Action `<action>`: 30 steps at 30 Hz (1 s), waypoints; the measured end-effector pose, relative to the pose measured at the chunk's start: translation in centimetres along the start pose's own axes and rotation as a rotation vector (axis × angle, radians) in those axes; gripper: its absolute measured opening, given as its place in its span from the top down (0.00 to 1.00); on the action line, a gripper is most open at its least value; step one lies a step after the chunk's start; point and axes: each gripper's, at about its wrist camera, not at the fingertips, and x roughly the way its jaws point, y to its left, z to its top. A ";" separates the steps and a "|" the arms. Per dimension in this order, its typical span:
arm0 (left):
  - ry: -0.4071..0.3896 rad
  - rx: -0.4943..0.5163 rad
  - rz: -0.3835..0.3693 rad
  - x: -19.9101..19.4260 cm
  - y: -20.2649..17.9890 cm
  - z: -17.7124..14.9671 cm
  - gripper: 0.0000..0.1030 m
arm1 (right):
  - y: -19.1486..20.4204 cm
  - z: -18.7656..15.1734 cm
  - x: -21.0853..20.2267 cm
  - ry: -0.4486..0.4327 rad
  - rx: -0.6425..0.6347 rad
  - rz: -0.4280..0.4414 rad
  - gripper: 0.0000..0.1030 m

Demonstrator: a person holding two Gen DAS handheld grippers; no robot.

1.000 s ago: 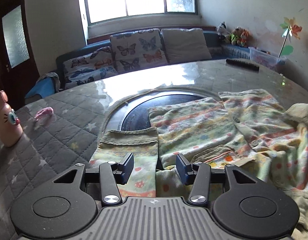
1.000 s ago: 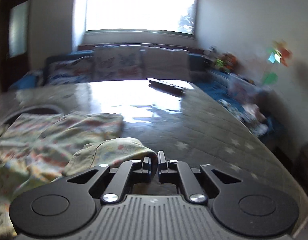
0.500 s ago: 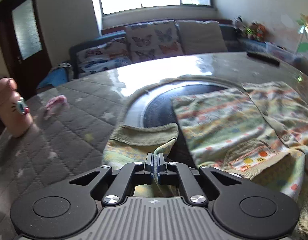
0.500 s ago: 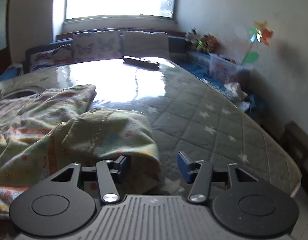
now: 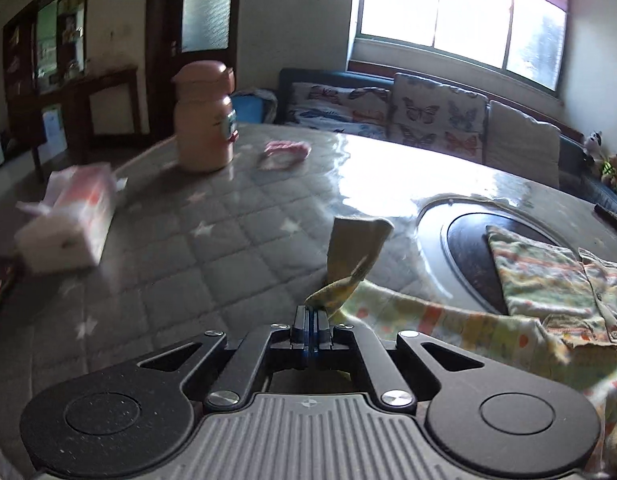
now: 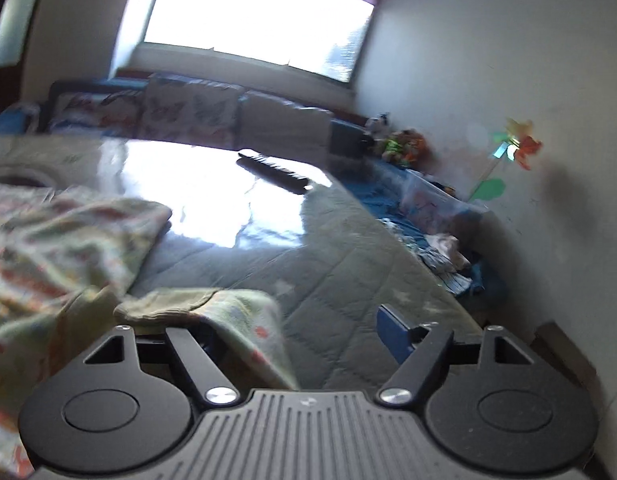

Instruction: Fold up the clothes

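The left hand-held gripper point(image 5: 310, 322) has its jaws pressed together on a pinch of sleeve point(image 5: 350, 264), whose ribbed cuff stands up limp and twisted just ahead of the fingertips. The right hand-held gripper point(image 6: 308, 330) is spread wide, holding nothing; the other sleeve point(image 6: 224, 312) is draped over its left finger, and only the blue pad of the right finger point(image 6: 392, 332) shows.

Both sleeves belong to a striped, dotted children's cardigan point(image 5: 548, 284), which lies spread across the tabletop point(image 5: 228, 248) with part of its body over the dark round inset point(image 5: 468, 248). The knit looks light and very soft: it sags from any single pinch, bunches readily, and probably will not hold a crease unless laid flat and smoothed. The ribbed cuffs and hem seem the firmest places to take hold; the buttoned front would likely gape if pulled.

The quilted cover should grip the cloth a little, so dragging may stretch it rather than slide it.

To the left there is bare quilted surface before the tissue pack point(image 5: 68, 220), the pink bottle point(image 5: 204, 120) and a small pink item point(image 5: 286, 152). To the right, the tabletop's edge point(image 6: 460, 304) runs near the open gripper, with a remote control point(image 6: 274, 170) farther back, well apart from the cloth.
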 end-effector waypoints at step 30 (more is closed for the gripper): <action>0.025 0.322 -0.250 3.4 -13.5 3.3 0.65 | 3.1 2.8 2.5 0.126 0.050 0.399 0.37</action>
